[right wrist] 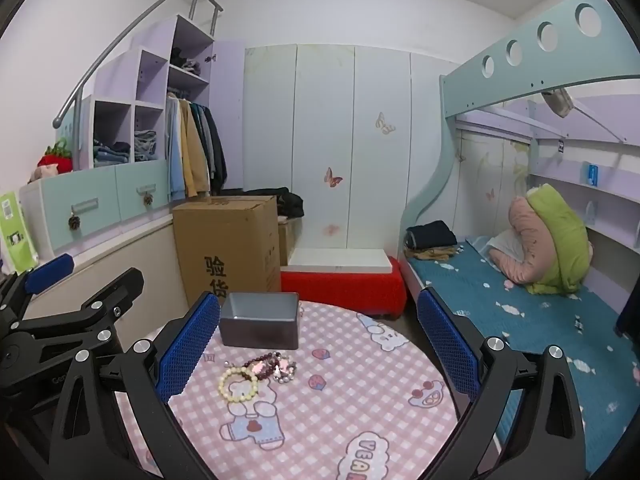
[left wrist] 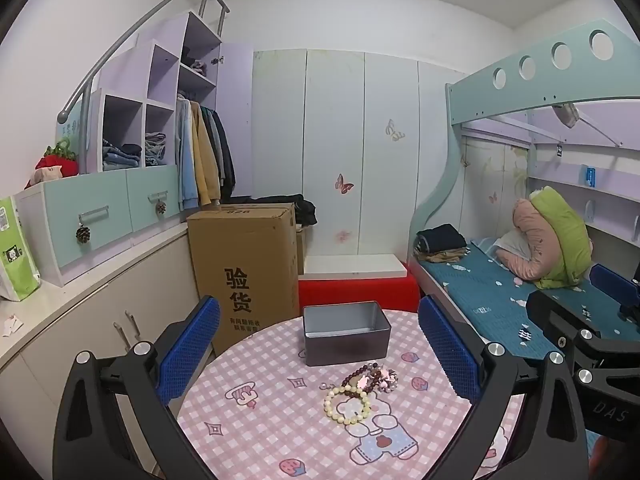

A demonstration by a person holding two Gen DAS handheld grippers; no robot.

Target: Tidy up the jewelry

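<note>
A small pile of jewelry lies on the round table with a pink checked cloth: a cream bead bracelet, a dark red bead bracelet and a silvery pink piece. Behind the pile stands an open, empty grey metal tin. My left gripper is open above the table, with the pile between its blue fingertips. My right gripper is open and empty, with the pile near its left finger.
A tall cardboard box stands behind the table on the left, with a red stool beside it. A bunk bed runs along the right. Cabinets and shelves line the left wall.
</note>
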